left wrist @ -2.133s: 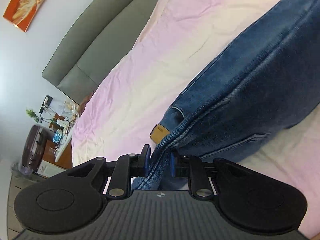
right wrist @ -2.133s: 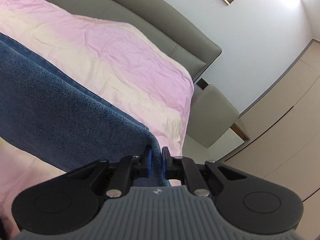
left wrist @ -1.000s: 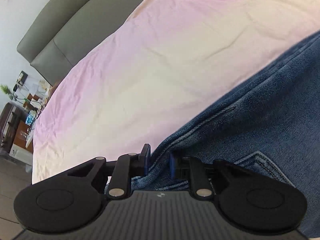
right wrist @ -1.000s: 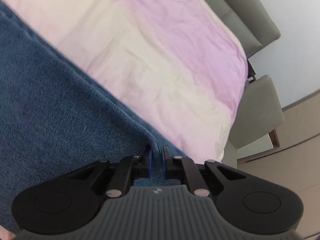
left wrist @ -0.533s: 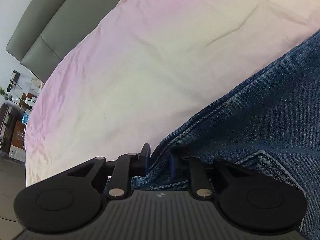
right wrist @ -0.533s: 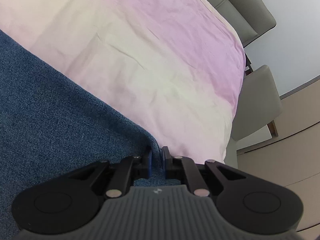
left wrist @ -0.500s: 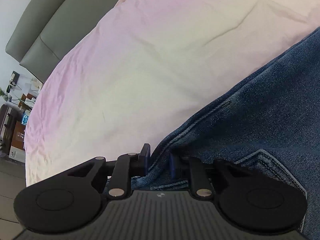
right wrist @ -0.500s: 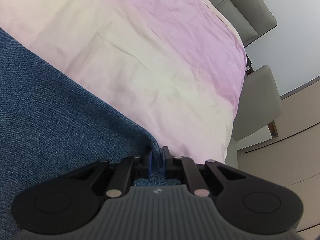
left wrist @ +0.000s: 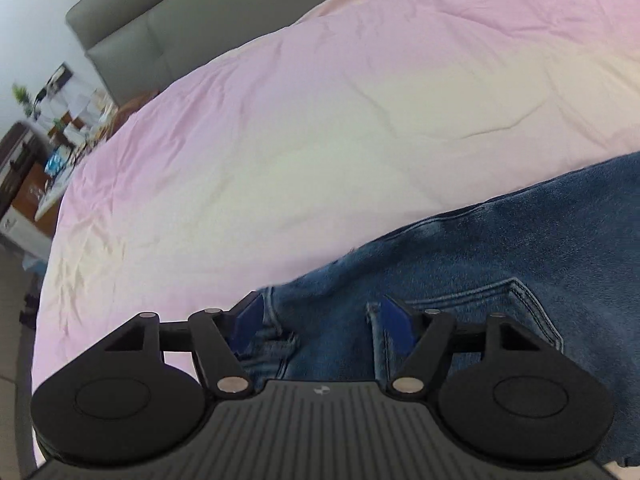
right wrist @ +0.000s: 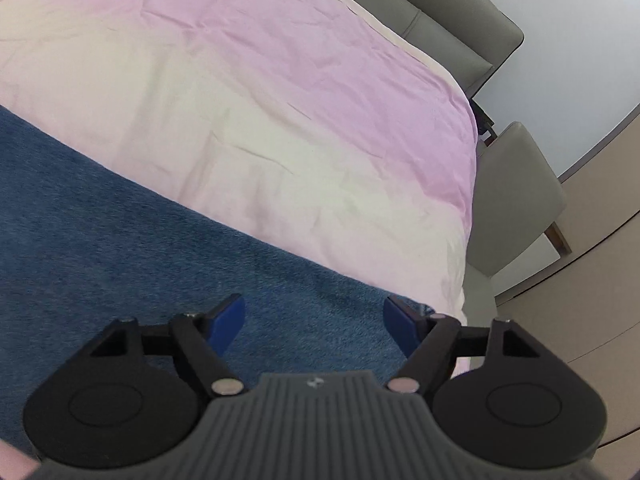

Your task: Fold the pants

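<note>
Blue denim pants [left wrist: 500, 264] flat on bed

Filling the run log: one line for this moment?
left gripper: open | right gripper: open | jeans: flat on bed

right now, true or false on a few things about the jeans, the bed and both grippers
1. The left gripper is clamped on the jeans. False: its jaws are spread open.
2. The right gripper is open. True.
3. The jeans lie on the pink bedsheet. True.
4. A back pocket shows by the left gripper. True.
5. The jeans are black. False: blue denim.
</note>
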`<state>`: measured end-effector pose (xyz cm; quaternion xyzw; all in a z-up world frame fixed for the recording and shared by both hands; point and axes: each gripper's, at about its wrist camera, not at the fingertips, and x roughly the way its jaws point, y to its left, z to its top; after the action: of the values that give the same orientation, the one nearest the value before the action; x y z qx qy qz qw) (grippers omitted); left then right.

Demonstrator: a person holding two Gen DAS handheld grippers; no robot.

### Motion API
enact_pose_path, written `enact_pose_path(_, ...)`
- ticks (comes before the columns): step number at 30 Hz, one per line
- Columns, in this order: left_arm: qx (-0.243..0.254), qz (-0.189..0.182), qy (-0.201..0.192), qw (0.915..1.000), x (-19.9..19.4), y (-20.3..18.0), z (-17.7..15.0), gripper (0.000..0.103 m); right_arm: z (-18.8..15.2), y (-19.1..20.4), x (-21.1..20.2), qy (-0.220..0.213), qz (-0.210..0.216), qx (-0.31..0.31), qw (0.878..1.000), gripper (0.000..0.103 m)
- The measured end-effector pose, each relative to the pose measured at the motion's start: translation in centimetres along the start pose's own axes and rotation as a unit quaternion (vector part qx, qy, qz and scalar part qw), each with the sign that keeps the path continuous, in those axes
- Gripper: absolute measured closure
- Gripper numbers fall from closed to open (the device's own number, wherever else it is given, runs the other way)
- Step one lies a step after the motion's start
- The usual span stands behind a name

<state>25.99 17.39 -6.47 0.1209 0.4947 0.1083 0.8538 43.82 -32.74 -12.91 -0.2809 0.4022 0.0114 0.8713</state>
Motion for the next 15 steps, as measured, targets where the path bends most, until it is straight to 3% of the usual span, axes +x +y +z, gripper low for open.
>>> enact_pose_path(3, -0.091, -0.026, 0.014, 0.9954, -1.7, 3.3, -2.4, 0.024, -1.5, 1.2, -2.6, 0.001, 0.027, 0.022, 0.999, 0.031)
enact_pose_path(5, -0.169, -0.047, 0.020, 0.9843, -2.0, 6.1, -4.2, 0.024, -2.7, 1.6, -4.0, 0.002, 0.043, 0.035, 0.998, 0.031)
enact_pose_path(7, -0.240, -0.075, 0.025, 0.9674, -2.6, 8.0, -6.7, 0.023, -4.2, 2.1, -5.3, 0.005, 0.051, 0.048, 0.998, 0.031)
enact_pose_path(9, -0.299, -0.111, 0.039, 0.9468, -2.5, 9.3, -9.1, 0.023, -5.5, 2.3, -6.3, 0.007, 0.057, 0.062, 0.996, 0.031)
enact_pose_path(12, -0.393, -0.144, 0.047, 0.9072, -1.1, 10.5, -12.8, 0.022, -7.3, 2.2, -7.3, 0.017, 0.062, 0.089, 0.994, 0.031)
enact_pose_path(13, -0.424, -0.155, 0.046, 0.8908, -0.5, 10.6, -13.8, 0.020, -7.9, 2.2, -7.5, 0.021, 0.063, 0.099, 0.993, 0.031)
enact_pose_path(15, -0.498, -0.183, 0.039, 0.8469, 1.2, 11.0, -16.3, 0.019, -9.1, 1.9, -7.8, 0.033, 0.065, 0.123, 0.990, 0.031)
